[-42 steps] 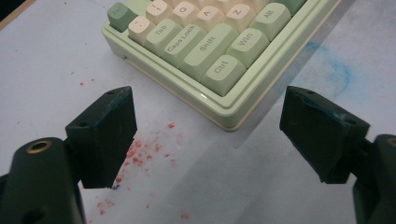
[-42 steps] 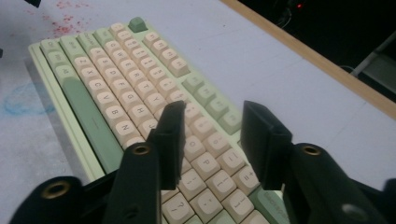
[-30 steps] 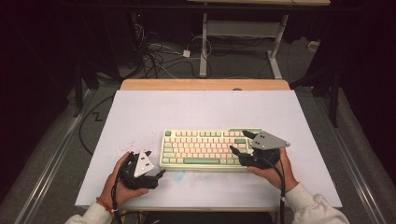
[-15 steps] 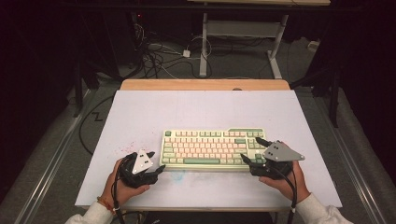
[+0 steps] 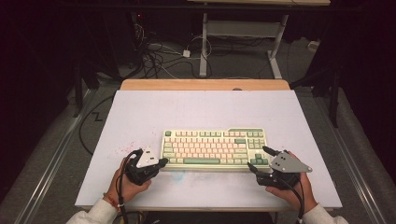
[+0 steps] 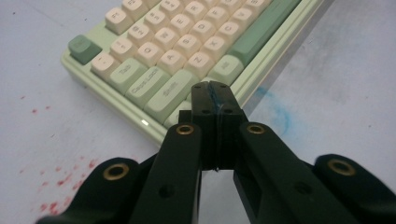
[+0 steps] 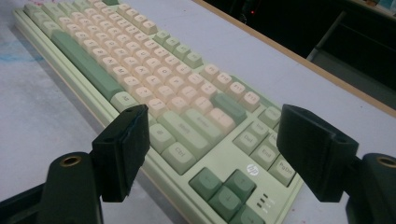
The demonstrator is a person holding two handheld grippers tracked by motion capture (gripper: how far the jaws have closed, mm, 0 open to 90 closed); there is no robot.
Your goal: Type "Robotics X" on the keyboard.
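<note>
Keyboard: the pale green keyboard (image 5: 212, 148) lies flat on the table (image 5: 140, 116), a little toward your side of its middle, long edge facing you.
Left tool: your left tool (image 5: 161, 162) is clenched on nothing, its tips at the keyboard's near left corner, just beside the case by the Shift key (image 6: 169, 94).
Right tool: your right tool (image 5: 259, 158) is spread wide, its jaws straddling the keyboard's near right corner around the arrow keys (image 7: 226, 189).
Step in hand: it looks as if you are taking the keyboard by its two ends.
Doing it well: bring the right jaws onto the case edge, not the keycaps; keep both ends level so it slides or lifts without twisting.
Surface: white table sheet, red specks left of the keyboard, a blue smear (image 6: 275, 112) in front of it.
Room: dark beyond the keyboard; cables (image 5: 159, 56) on the floor and a metal table frame (image 5: 243, 32) behind.
</note>
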